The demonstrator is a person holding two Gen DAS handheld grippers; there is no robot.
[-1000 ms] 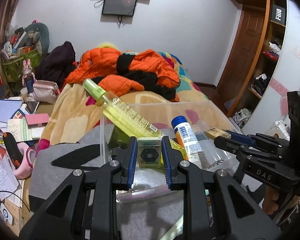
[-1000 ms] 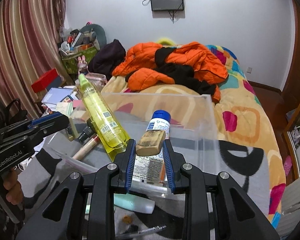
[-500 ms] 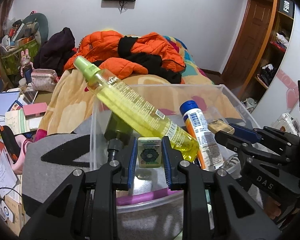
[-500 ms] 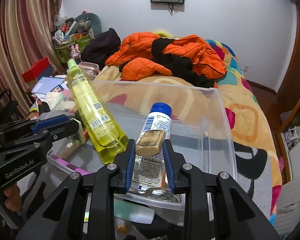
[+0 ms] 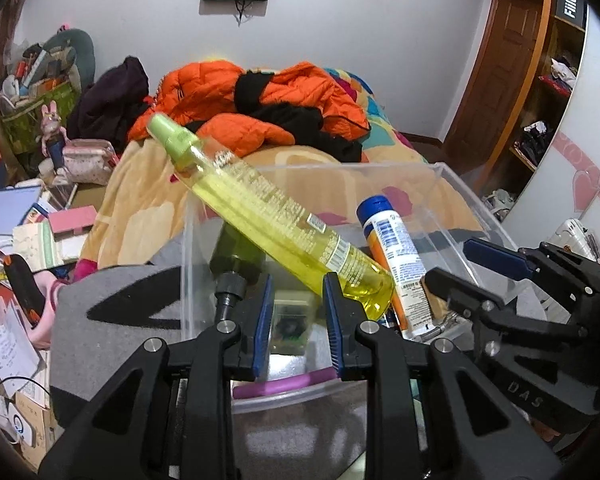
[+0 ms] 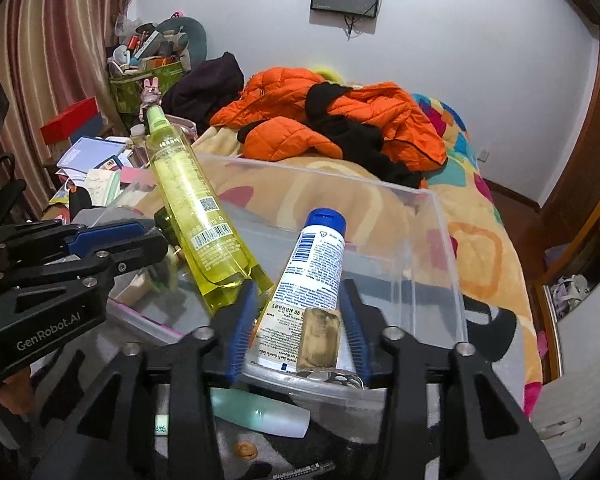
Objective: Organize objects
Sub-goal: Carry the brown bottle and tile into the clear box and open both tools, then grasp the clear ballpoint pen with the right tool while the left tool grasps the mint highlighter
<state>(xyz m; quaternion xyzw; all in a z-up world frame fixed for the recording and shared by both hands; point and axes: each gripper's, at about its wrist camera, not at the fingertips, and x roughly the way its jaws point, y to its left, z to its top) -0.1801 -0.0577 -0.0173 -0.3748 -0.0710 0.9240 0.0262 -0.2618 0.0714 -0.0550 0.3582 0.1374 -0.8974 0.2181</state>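
- My left gripper (image 5: 296, 322): matt black plastic arms, ribbed blue pads, bright metal screw heads.
- My right gripper (image 6: 298, 332): the same matt black plastic, with ribbed blue pads.
- Storage bin (image 5: 452, 184): clear, smooth, glossy plastic walls.
- Spray bottle (image 5: 276, 224): glossy see-through yellow plastic, printed label, matt pale green cap.
- Tube (image 6: 314, 268): smooth white plastic with a satin sheen, blue cap.
- Small block (image 6: 319, 338) between my right pads: dull tan surface, mottled; material I cannot tell.
- Jackets (image 6: 340, 120): quilted orange cloth with a slight sheen, against matt black cloth.
- Blanket (image 6: 480, 240): soft, fuzzy printed cloth.
- Door (image 5: 488, 80): brown wood, semi-gloss.
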